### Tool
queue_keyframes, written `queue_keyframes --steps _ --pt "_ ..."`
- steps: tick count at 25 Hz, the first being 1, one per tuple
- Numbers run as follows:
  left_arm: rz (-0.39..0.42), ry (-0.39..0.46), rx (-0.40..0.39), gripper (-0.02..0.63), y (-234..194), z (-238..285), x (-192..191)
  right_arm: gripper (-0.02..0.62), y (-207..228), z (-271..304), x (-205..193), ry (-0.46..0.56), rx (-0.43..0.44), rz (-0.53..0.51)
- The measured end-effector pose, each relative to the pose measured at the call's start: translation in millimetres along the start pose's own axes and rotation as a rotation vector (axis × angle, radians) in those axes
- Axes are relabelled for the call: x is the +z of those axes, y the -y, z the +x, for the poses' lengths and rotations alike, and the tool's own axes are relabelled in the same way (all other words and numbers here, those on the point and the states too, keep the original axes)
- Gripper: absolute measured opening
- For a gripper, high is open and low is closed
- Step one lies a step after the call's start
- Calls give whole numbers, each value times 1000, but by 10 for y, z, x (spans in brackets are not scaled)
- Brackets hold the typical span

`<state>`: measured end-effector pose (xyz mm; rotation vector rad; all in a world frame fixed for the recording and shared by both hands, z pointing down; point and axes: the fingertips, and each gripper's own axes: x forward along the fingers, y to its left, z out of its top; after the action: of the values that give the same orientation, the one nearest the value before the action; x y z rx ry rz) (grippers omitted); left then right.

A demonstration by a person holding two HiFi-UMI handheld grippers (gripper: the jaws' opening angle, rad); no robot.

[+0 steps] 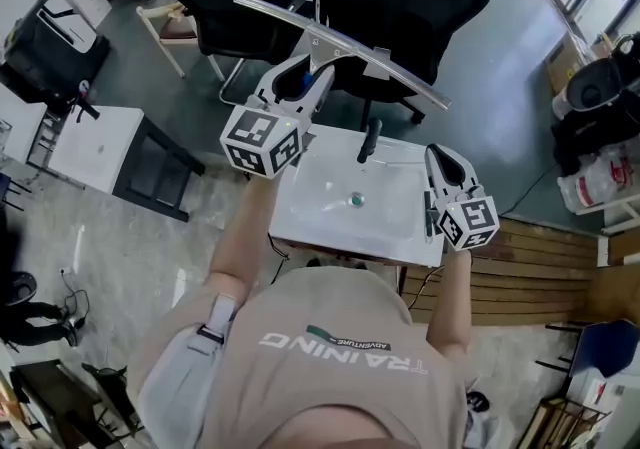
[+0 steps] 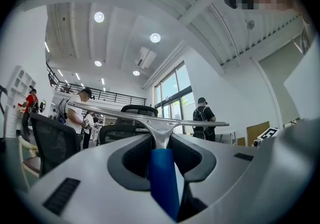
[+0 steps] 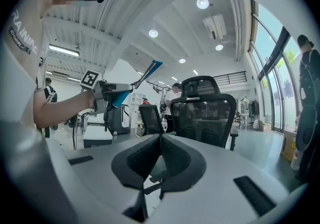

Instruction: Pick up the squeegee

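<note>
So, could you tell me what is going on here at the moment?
A person stands at a white sink basin with a gripper in each hand. The left gripper is shut on the blue handle of the squeegee and holds it up in the air, its long metal blade crosswise out in front. The right gripper is empty, jaws together, near the basin's right edge. The pick-up looks done.

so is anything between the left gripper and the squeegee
Nothing visible stands between them. The left gripper is shut on the squeegee at its blue handle and holds it in the air, blade across the far end.
</note>
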<state>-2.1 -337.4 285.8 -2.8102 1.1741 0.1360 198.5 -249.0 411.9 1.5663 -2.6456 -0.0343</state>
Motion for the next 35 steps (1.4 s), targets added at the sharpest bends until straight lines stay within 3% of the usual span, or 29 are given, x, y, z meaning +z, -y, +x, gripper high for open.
queue_keyframes --steps 14,35 --pt "20 8 33 129 -119 7 77 38 -88 304 527 34 33 -55" --pt "19 18 26 129 -90 -12 127 38 -142 234 598 11 46 -77"
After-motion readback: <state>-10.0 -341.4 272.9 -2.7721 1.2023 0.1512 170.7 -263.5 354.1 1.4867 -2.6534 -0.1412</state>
